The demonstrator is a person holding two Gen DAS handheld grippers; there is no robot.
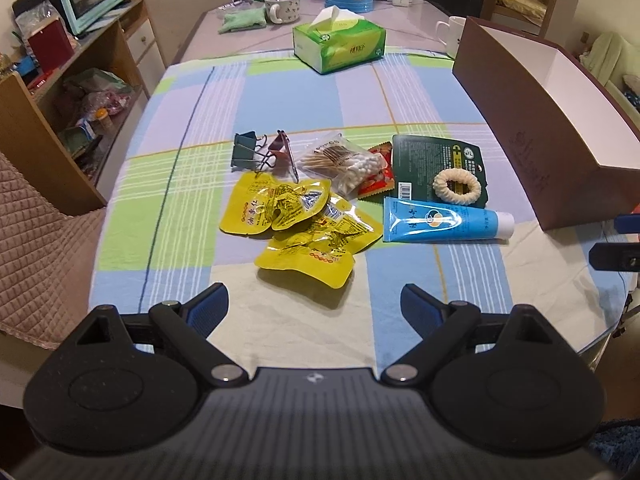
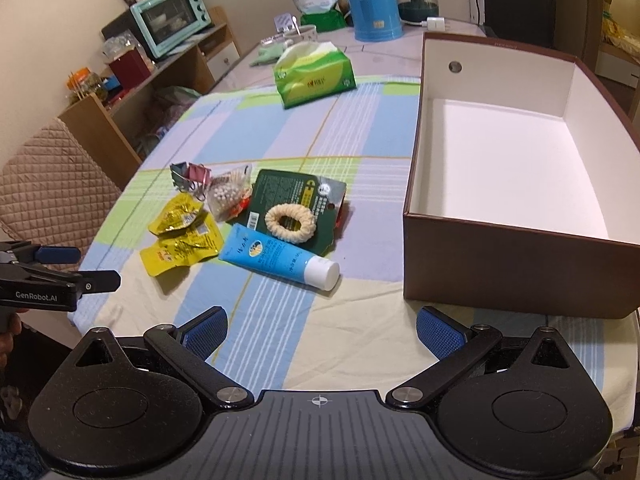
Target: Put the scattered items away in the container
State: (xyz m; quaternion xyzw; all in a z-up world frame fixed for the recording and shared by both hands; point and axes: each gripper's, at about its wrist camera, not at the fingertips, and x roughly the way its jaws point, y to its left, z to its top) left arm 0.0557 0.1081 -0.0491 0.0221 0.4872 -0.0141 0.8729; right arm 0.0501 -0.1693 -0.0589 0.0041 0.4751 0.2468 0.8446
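Hovering low over the near edge of the checked tablecloth [image 1: 280, 96], the left gripper [image 1: 314, 300] points level toward the pile, its blue-padded jaws spread wide and holding nothing. Just ahead lie the yellow snack packets [image 1: 296, 224], with binder clips [image 1: 256, 152], a bag of cotton swabs [image 1: 340, 162], a carded cream hair tie [image 1: 456, 186] and a blue tube [image 1: 440, 220] close together behind them. The brown box [image 1: 532, 128] stands to the right, apart from the pile.

From the right wrist view, the right gripper [image 2: 322, 330] hangs above the table's front edge, jaws equally wide apart and empty. The blue tube [image 2: 280, 258] lies ahead, slightly left; the brown box [image 2: 520, 264], open and white inside, sits ahead to the right with nothing in it. The left gripper [image 2: 76, 266] enters from the left edge, level with the table, its fingers aimed toward the yellow snack packets [image 2: 180, 236].
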